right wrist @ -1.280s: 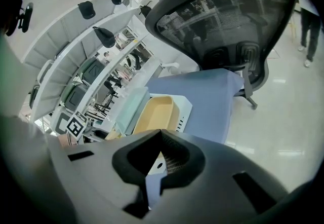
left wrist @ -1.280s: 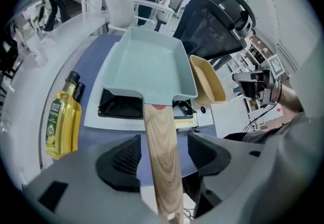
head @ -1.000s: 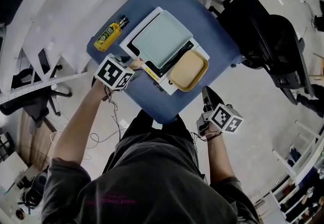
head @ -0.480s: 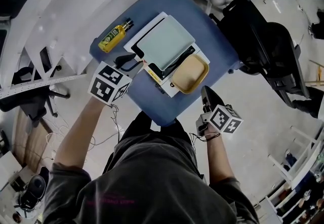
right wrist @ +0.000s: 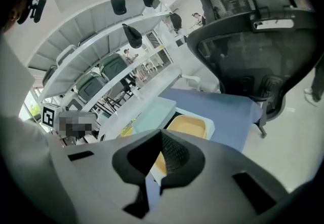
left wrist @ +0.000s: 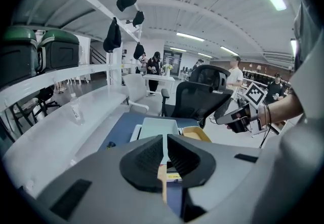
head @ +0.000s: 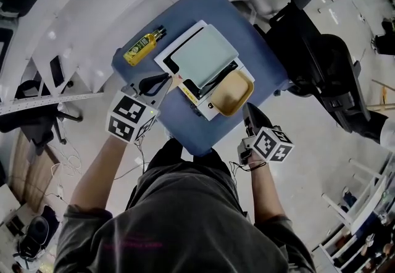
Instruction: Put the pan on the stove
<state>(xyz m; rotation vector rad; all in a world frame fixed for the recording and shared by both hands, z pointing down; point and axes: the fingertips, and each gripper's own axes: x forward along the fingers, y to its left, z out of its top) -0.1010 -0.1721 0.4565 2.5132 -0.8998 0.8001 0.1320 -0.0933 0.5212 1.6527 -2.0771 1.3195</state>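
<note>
Pan [head: 203,54] is sitting on the stove [head: 192,88] on the blue table [head: 259,49], handle pointing toward me, while my left gripper [head: 162,80] is lifting back from the handle it was at a second ago. Its jaws have just been closing and are standing nearly together, nothing between. My right gripper [head: 250,111] is hovering off the near edge, jaws together, empty. I'm judging placement done.

**Pan rests on stove**

The pale green square pan [head: 203,54] lies flat on the black stove [head: 210,82], covering most of it, mid blue tabletop [head: 262,58]. Its light handle points toward the tabletop's near-left edge.
</note>
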